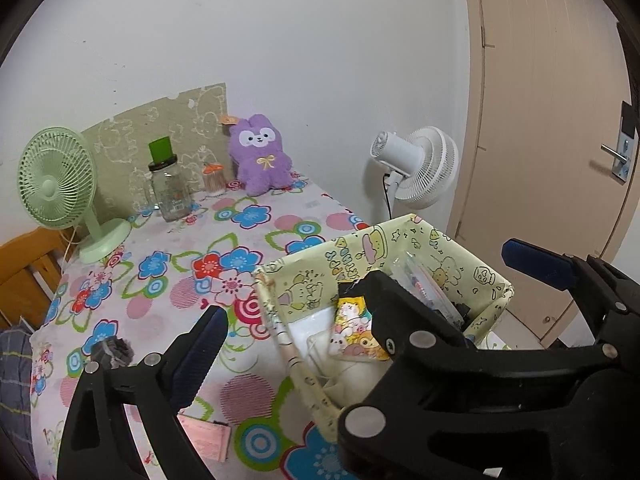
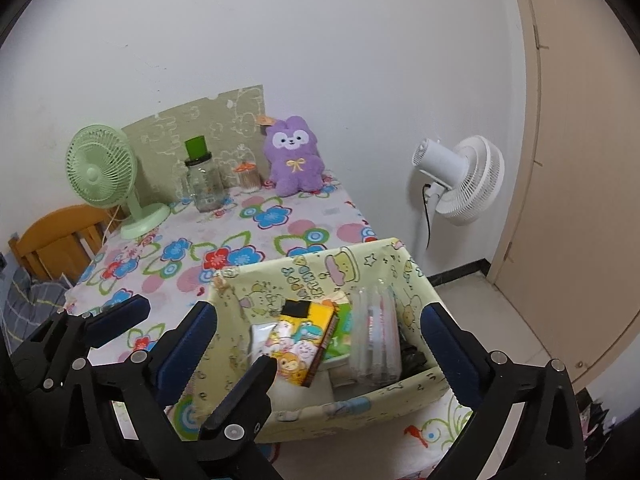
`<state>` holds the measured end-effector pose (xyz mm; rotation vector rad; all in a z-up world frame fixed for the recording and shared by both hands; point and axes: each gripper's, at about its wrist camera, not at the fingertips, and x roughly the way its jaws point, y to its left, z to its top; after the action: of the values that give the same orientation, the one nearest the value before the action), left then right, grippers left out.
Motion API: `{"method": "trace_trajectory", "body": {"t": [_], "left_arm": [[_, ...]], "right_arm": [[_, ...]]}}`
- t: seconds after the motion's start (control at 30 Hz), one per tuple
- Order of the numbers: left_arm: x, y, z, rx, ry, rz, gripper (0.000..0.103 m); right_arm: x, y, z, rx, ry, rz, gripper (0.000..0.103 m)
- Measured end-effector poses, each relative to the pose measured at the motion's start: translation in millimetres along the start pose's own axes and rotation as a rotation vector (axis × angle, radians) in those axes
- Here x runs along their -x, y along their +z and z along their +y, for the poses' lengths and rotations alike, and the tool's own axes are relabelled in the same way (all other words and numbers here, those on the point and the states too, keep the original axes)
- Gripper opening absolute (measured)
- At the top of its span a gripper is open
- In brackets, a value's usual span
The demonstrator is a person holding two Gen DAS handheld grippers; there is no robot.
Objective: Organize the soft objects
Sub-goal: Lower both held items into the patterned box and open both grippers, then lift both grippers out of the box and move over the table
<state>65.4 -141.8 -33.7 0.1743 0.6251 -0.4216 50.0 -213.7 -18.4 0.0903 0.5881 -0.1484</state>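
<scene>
A purple plush bunny [image 1: 261, 155] sits upright against the wall at the far end of the flowered table [image 1: 192, 248]; it also shows in the right wrist view [image 2: 295, 157]. A pale yellow cartoon-print fabric box [image 1: 320, 280] stands at the table's near right, holding tissue packs and a clear pouch; in the right wrist view the box [image 2: 360, 268] lies between my right gripper's fingers. My left gripper [image 1: 360, 304] is open and empty, just above the box's left side. My right gripper [image 2: 316, 344] is open and empty, over the box. A small grey fluffy item [image 1: 113, 351] lies by the left finger.
A green desk fan [image 1: 56, 184], a glass jar with a green lid [image 1: 168, 184] and a small toothpick jar [image 1: 214, 180] stand at the table's far left. A white fan [image 1: 420, 168] stands on the floor by the door. A wooden chair [image 1: 24, 272] is left.
</scene>
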Motion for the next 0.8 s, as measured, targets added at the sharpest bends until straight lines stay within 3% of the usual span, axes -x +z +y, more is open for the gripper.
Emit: {"method": "trace_trajectory", "body": {"t": [0.8], "left_arm": [[53.6,-21.8,54.5,0.061,0.083,-0.089,0.098]], "right_arm": [[33.9,-8.1,69.9,0.063,0.080,-0.075,0.103]]}}
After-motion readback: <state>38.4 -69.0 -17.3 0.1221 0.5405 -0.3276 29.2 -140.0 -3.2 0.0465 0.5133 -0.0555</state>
